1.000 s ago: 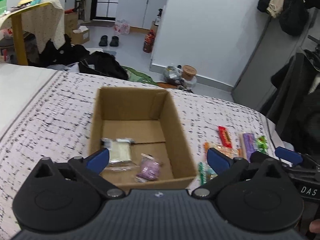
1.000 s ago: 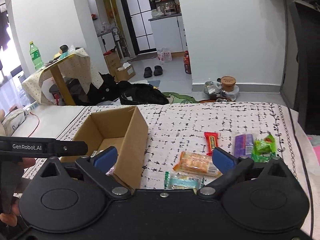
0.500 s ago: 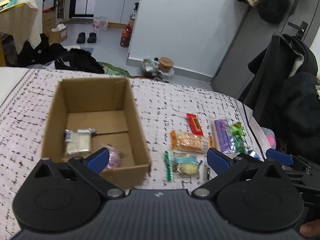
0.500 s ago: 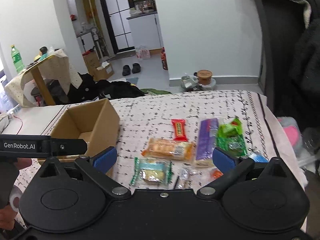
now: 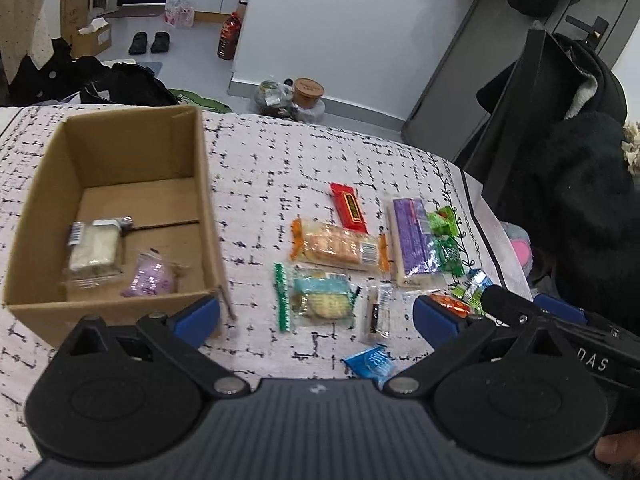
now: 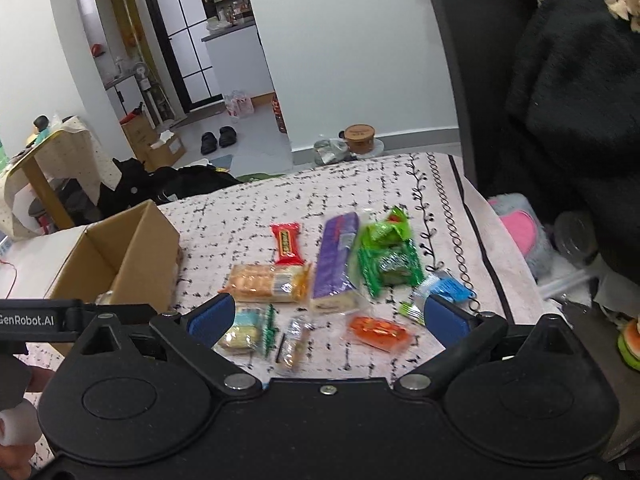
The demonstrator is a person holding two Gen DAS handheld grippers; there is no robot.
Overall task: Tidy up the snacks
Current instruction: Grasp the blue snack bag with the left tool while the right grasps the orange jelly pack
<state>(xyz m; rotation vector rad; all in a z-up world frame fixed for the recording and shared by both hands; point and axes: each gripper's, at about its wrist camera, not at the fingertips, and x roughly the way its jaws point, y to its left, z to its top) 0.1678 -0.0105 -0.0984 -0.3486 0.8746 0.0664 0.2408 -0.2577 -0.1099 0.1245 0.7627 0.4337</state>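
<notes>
An open cardboard box (image 5: 208, 200) (image 6: 132, 248) sits on the patterned cloth and holds a pale cracker pack (image 5: 94, 250) and a small purple packet (image 5: 150, 278). To its right lie several snacks: a red bar (image 5: 349, 211) (image 6: 286, 242), an orange cracker pack (image 5: 338, 245) (image 6: 266, 283), a purple pack (image 5: 412, 242) (image 6: 336, 254), green packets (image 5: 446, 240) (image 6: 388, 252), a green-edged biscuit pack (image 5: 316, 300), an orange packet (image 6: 378, 332) and a blue packet (image 5: 370, 362). My left gripper (image 5: 316, 316) is open above the near snacks. My right gripper (image 6: 326, 318) is open, nothing between its fingers.
The cloth-covered surface (image 5: 280, 160) ends at the right by a dark chair with black clothing (image 5: 560, 184). A pink and grey plush thing (image 6: 520, 228) lies beside the edge. Beyond are the floor, bags (image 5: 120, 84) and slippers (image 5: 150, 42).
Both grippers have swung to the right, from over the box toward the spread of snacks. More snacks have come into view. Both stay open and hold nothing.
</notes>
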